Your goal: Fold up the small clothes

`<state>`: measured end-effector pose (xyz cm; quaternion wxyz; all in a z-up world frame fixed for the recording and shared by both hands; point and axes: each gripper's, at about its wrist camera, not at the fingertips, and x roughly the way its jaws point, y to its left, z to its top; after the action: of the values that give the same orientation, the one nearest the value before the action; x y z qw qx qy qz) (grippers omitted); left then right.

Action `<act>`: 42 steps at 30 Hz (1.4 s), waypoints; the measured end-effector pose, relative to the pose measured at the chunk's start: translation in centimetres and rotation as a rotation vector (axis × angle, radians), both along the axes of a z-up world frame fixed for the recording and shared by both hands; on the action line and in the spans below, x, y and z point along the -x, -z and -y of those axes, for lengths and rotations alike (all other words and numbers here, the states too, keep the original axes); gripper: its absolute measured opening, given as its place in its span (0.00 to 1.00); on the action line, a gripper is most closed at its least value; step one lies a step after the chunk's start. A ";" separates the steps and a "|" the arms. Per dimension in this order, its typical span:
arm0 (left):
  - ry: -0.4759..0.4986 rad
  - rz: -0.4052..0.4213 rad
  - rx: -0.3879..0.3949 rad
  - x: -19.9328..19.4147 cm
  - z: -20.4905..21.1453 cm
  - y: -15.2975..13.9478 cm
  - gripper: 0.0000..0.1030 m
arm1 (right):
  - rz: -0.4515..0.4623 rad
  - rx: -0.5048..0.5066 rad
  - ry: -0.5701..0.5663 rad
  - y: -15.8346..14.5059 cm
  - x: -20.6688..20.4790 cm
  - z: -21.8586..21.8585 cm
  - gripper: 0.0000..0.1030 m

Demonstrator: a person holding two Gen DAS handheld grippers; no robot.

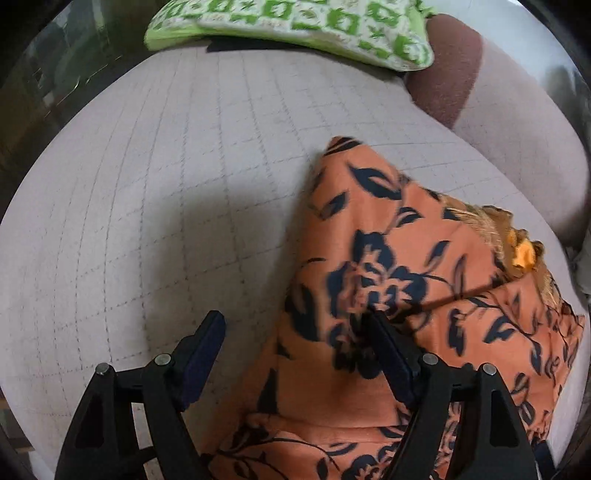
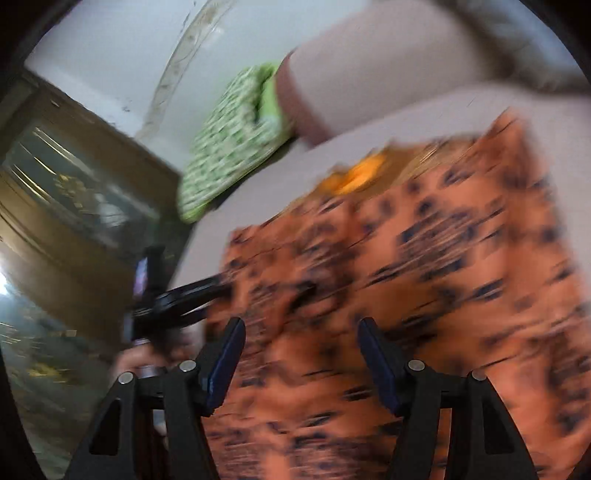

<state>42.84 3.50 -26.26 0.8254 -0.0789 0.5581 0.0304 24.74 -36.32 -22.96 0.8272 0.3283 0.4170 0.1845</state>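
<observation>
An orange garment with a dark blue flower print lies on the pale quilted cushion, with a yellow-orange trim piece near its right edge. My left gripper is open; its right finger sits over the cloth and its left finger over the bare cushion. In the right wrist view the same garment is blurred. My right gripper is open above its near part. The left gripper shows at the garment's left edge.
A green-and-white patterned pillow lies at the cushion's far edge, also in the right wrist view. A brown and beige bolster runs along the right. A dark wooden cabinet with glass stands beyond the cushion.
</observation>
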 end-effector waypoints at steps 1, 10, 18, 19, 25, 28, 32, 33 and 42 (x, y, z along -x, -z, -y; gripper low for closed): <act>0.009 -0.001 0.005 0.0 0.1 0.0 0.77 | -0.004 -0.012 -0.012 0.2 -0.4 -0.7 0.65; -0.007 -0.025 0.044 -0.2 -1.7 0.4 0.77 | -0.070 -0.249 0.097 4.1 -6.2 -3.1 0.64; -0.014 -0.023 0.045 -0.7 -2.2 0.8 0.77 | 0.121 -0.421 0.275 0.5 -5.3 1.4 0.23; -0.014 -0.022 0.044 -0.7 -2.1 0.9 0.77 | 0.112 -0.463 0.358 0.7 -4.5 3.5 0.23; -0.017 -0.024 0.032 -0.5 -1.4 0.9 0.78 | -0.083 -0.741 0.784 7.8 4.5 14.3 0.80; -0.020 -0.023 0.025 -0.3 -1.2 0.9 0.78 | -0.116 -0.701 0.818 8.6 7.0 15.6 0.80; -0.018 -0.021 0.016 -0.2 -0.8 1.0 0.78 | -0.095 -0.537 0.678 4.9 4.7 13.8 0.80; -0.018 -0.022 0.018 -0.2 -0.8 1.0 0.78 | -0.091 -0.418 0.619 3.1 3.8 12.9 0.80; -0.017 -0.025 0.007 -0.3 -0.6 1.0 0.79 | 0.006 -0.213 0.499 -0.5 2.8 12.6 0.78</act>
<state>43.17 4.08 -27.28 0.8179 -0.0863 0.5676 0.0365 21.93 -48.90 -22.41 0.8092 0.5054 0.2988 0.0188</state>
